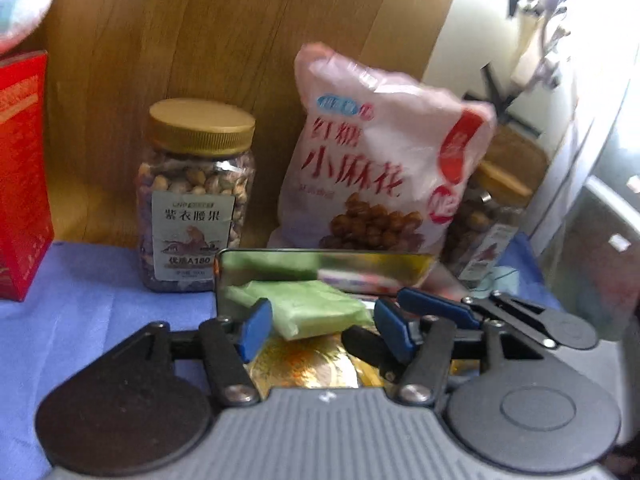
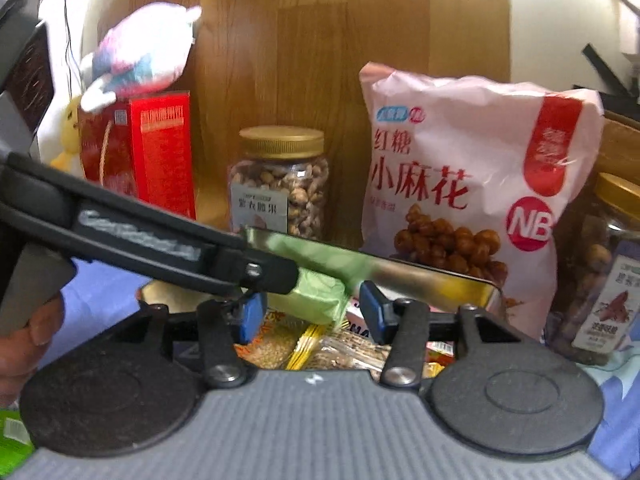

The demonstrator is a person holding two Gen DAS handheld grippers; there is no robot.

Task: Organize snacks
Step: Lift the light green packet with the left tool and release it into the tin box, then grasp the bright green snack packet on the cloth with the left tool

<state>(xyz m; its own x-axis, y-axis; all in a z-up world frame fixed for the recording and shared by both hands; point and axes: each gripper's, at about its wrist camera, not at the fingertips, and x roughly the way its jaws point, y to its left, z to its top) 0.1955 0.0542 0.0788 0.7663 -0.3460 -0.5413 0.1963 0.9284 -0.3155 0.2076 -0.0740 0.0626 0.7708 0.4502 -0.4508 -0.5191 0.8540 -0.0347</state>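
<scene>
An open gold tin (image 1: 320, 266) with a mirror-bright wall sits on the blue cloth, and a green packet (image 1: 316, 312) lies in it over other snack packets (image 2: 320, 350). My left gripper (image 1: 325, 330) is open, its blue pads on either side of the green packet's near end, clear of it. My right gripper (image 2: 314, 316) is also open, just in front of the same green packet (image 2: 320, 296). One finger of the right gripper (image 1: 436, 305) reaches in from the right. A black finger of the left gripper (image 2: 264, 274) crosses from the left, up to the packet.
Behind the tin stand a gold-lidded nut jar (image 1: 196, 196), a pink snack bag (image 1: 380, 160) leaning on the wooden panel, and a second jar (image 2: 600, 272) at the right. A red box (image 2: 160, 152) with a plush toy (image 2: 140, 56) on top stands at the left. A hand (image 2: 24, 340) shows at the left edge.
</scene>
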